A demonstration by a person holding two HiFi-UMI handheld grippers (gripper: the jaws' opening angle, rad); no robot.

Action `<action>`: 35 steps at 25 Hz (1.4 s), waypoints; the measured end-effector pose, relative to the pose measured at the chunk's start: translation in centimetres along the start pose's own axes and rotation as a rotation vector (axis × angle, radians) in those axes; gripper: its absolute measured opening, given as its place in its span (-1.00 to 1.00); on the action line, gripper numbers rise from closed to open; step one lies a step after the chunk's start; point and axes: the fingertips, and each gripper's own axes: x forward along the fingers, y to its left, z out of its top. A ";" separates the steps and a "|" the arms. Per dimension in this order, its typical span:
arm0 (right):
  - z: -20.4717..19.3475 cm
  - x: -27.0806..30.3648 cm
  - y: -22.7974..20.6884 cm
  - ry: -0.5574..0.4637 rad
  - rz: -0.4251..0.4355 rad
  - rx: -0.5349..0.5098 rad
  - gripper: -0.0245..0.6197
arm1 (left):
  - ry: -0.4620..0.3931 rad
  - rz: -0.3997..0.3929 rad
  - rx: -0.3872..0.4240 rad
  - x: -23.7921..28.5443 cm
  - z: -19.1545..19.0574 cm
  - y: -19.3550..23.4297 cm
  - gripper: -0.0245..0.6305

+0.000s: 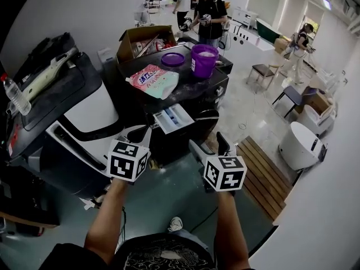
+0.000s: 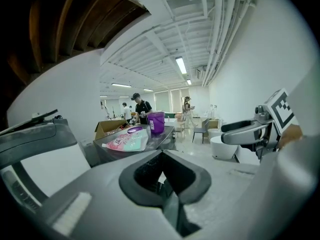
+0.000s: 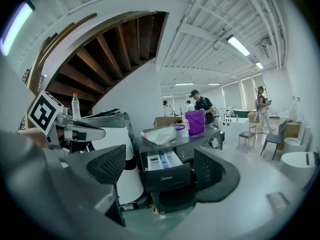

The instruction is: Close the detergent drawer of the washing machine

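Detergent drawer [image 1: 181,118] juts open mid-frame, blue compartment [image 1: 170,116] showing. Right gripper [image 3: 165,173] is wide and empty, left gripper [image 2: 162,178] closed. Bare floor [image 1: 169,193] at the bottom.

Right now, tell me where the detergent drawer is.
Head view, centre: the detergent drawer sticks out open from the washing machine, below the pink pouch.

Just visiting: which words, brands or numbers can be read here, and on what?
"Midea": on the dark front of the open detergent drawer, right gripper view.
Pink and teal detergent pouch on the black washing machine: print too blurred to read.
Purple plastic bucket: white label, too small to read.
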 end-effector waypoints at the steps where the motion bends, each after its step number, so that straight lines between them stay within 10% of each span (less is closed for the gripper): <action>1: 0.0 0.4 -0.4 0.003 0.006 0.002 0.41 | 0.005 0.006 0.001 0.5 0.1 0.0 -0.93; 17: -2.4 4.4 -3.4 0.023 0.122 0.098 0.40 | 0.102 0.046 0.025 4.2 -1.2 -0.1 -0.93; 35: -9.1 10.0 -3.6 -0.035 0.194 0.434 0.39 | 0.192 0.025 0.076 8.4 -5.0 0.3 -0.93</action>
